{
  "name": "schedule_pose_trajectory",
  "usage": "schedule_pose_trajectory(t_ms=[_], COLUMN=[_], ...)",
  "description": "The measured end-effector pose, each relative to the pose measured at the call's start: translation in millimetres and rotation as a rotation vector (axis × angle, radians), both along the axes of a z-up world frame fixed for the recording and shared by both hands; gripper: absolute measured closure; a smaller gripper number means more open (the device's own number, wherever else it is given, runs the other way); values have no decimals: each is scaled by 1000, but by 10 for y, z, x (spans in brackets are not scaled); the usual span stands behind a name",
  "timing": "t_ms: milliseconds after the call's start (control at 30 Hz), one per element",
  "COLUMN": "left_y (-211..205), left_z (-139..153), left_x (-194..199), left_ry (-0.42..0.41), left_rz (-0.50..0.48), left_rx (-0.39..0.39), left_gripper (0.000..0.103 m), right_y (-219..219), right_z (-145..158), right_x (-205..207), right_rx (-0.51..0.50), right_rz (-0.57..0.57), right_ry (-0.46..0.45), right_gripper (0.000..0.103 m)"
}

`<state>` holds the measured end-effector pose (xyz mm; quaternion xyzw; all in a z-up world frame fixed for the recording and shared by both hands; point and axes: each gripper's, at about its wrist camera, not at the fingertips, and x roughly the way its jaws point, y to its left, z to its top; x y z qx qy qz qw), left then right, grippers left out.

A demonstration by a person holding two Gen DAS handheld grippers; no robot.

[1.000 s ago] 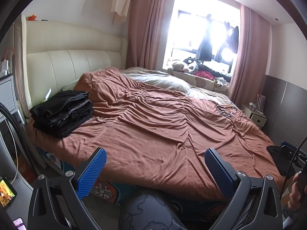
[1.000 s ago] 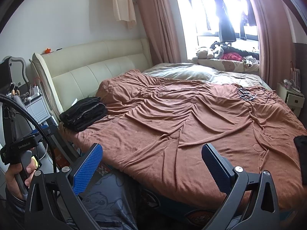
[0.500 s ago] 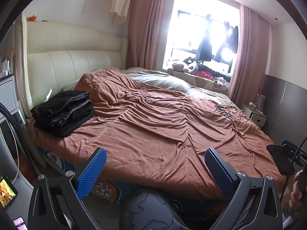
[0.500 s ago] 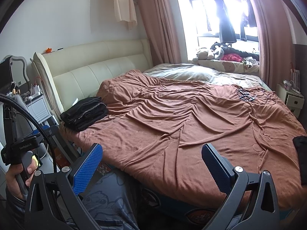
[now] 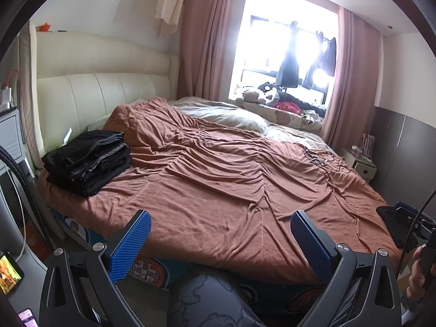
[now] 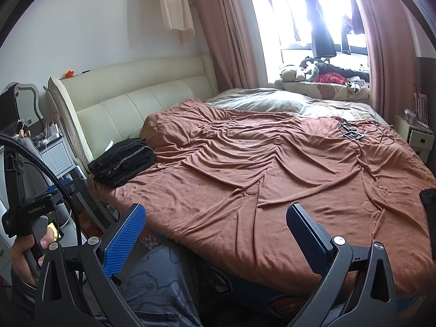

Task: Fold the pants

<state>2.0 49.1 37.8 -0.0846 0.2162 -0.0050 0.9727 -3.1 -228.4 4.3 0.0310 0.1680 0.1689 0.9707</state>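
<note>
A stack of folded black pants [image 5: 88, 159] lies at the left end of the bed by the headboard; it also shows in the right wrist view [image 6: 124, 162]. Another dark garment [image 5: 392, 220] lies at the bed's right edge, and it is cut off in the right wrist view [image 6: 429, 218]. My left gripper [image 5: 219, 242] is open and empty, held off the near edge of the bed. My right gripper [image 6: 215, 241] is open and empty, also off the near edge. Each gripper shows at the side of the other's view.
The bed carries a rumpled brown blanket [image 5: 231, 179] with a tangle of cables [image 5: 320, 159] at its far right. A cream headboard [image 5: 95, 92] stands at left, a nightstand [image 6: 415, 136] at right. Plush toys [image 6: 305, 72] sit on the window sill. My knee [image 5: 212, 299] is below.
Both views have shifted very slightly. Both grippers stay open and empty, and nothing on the bed has moved.
</note>
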Motion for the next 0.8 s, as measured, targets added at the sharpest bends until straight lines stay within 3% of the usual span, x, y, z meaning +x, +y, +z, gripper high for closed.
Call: schedule_pose_trajectory(t_ms=[800], left_y=[-76], left_z=[52], left_x=[-42], left_ry=[-7], left_rz=[-29], left_rx=[12], left_gripper=[0], right_y=[-79], right_z=[-56], right_x=[-107], right_rx=[21], right_rz=[-13], right_ry=[-2], right_gripper=[0])
